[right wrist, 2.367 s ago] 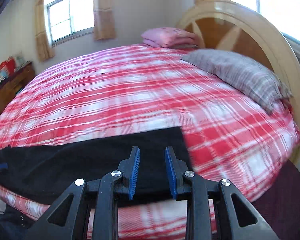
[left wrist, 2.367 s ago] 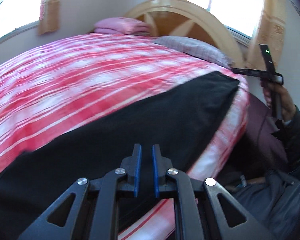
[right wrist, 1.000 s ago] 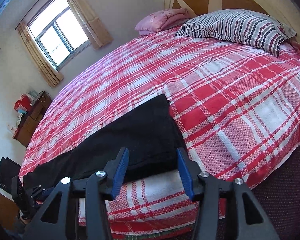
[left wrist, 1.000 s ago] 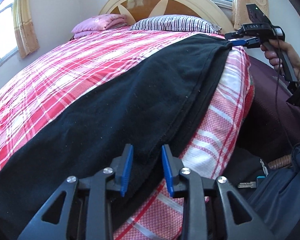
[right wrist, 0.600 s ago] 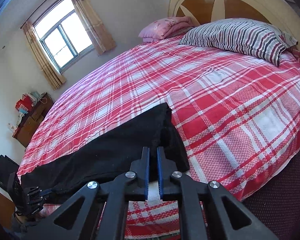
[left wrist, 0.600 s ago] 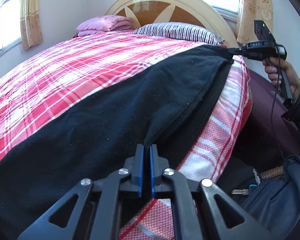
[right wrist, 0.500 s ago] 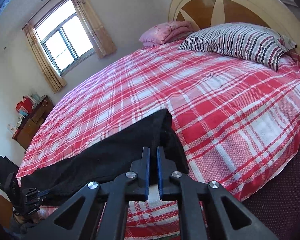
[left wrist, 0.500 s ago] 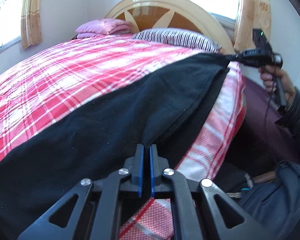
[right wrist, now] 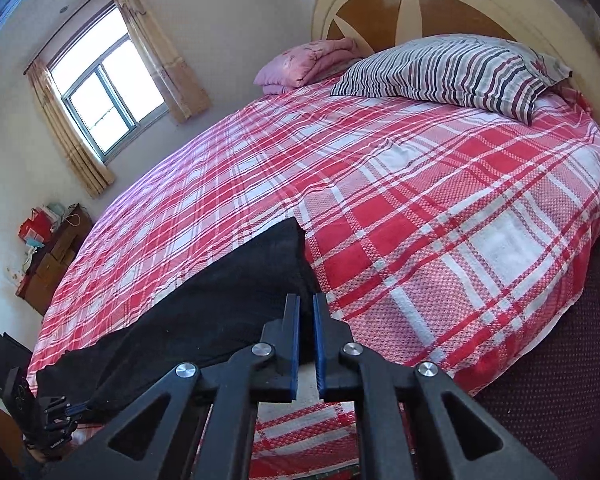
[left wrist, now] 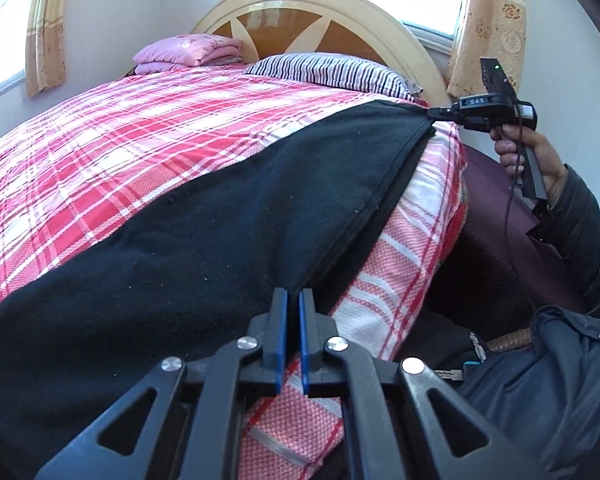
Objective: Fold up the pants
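Black fleece pants (left wrist: 204, 248) lie stretched along the near edge of the red plaid bed (right wrist: 440, 208), already doubled leg over leg. The left gripper (left wrist: 293, 300) is clenched on their near hem, and at two o'clock the right gripper (left wrist: 436, 113) pinches the far corner (its own view agrees). The crosswise folds are not yet made, I judge.

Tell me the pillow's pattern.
The pillow has dark and white stripes, clearest in the right wrist view.

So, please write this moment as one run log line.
left gripper: shut on pants | right gripper: shut on pants | pants: flat along bed edge
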A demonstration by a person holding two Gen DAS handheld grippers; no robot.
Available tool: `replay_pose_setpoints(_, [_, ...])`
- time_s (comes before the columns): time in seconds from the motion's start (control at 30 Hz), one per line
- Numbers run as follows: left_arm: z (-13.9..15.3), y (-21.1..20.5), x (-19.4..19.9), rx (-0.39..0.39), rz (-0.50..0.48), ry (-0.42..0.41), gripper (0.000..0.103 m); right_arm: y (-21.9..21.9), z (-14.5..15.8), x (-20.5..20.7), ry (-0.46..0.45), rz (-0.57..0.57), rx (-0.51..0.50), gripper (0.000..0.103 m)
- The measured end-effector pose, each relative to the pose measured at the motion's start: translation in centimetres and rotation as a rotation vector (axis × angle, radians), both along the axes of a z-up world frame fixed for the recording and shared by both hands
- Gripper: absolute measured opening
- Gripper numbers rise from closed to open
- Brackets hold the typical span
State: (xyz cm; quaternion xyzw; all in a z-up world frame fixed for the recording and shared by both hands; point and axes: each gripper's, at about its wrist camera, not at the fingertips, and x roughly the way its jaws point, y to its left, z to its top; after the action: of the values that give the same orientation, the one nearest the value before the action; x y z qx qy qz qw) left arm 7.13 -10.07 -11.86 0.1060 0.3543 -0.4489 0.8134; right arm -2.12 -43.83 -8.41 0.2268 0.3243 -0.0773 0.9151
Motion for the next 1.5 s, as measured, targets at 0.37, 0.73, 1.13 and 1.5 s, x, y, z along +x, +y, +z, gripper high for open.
replay_pose_setpoints(0.37, [-1.0, -0.5, -0.3, 0.053, -0.016, -0.013, 0.006, -0.4, -0.3, 0.0, 0.025, -0.012, -0.001, 0.006])
replay_pose_setpoints(0.73, [-1.9, -0.1, 0.0, 0.054, -0.019, 0.017, 0.006, -0.3, -0.8, 0.3, 0.081, -0.01, -0.04, 0.005])
replay_pose_setpoints(1.13, [1.6, 2.1, -0.4, -0.018, 0.071, -0.098, 0.04, 4.9, 3.2, -0.5, -0.035, 0.01, -0.236, 0.045])
replay_pose_setpoints(1.5, [-2.2, 4.3, 3.1, 0.063, 0.266, 0.011, 0.057, 20.2, -3.8, 3.3, 0.105, 0.475, -0.347, 0.045])
